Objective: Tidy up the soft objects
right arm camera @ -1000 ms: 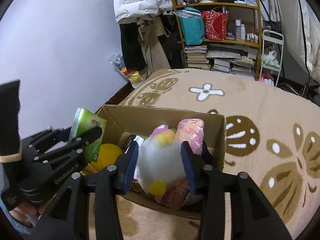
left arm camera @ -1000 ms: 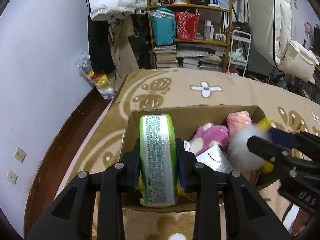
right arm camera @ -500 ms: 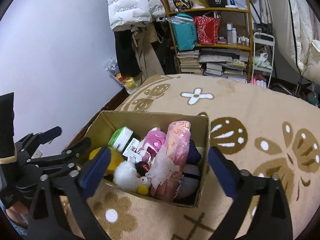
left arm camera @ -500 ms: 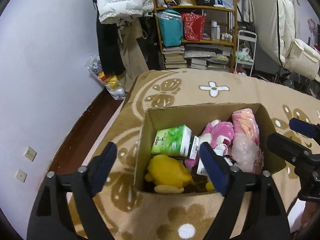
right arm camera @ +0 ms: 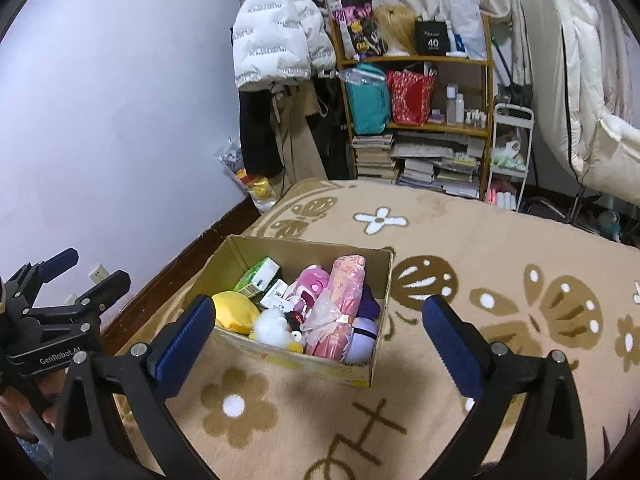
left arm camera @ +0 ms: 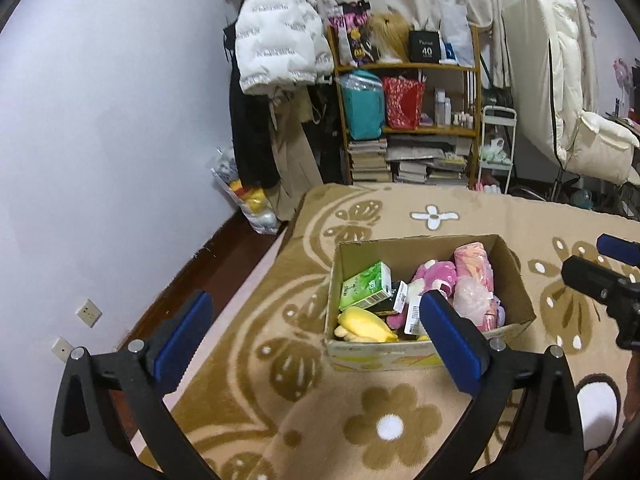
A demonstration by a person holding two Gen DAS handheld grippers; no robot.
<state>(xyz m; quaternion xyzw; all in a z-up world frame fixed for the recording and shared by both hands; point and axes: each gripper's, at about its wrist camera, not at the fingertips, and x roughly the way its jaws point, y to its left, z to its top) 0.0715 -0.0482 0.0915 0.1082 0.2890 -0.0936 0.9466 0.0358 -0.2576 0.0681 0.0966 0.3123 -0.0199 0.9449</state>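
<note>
Now both tools hang empty, left gripper (left arm camera: 316,332) still opening, right gripper (right arm camera: 318,330) spread wide. Ahead and below them sits the cardboard box (right arm camera: 276,354), soft toys inside. Sorting looks done; next probably means finding strays.

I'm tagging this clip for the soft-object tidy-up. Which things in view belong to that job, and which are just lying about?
Part of the job:
cardboard box
green tissue pack
yellow plush
pink plush
white fluffy toy
pink wrapped bundle
left gripper, jaws opening, nothing between them
right gripper, open, empty

Just lying about:
bookshelf
white puffer jacket
floor bag of toys
</note>
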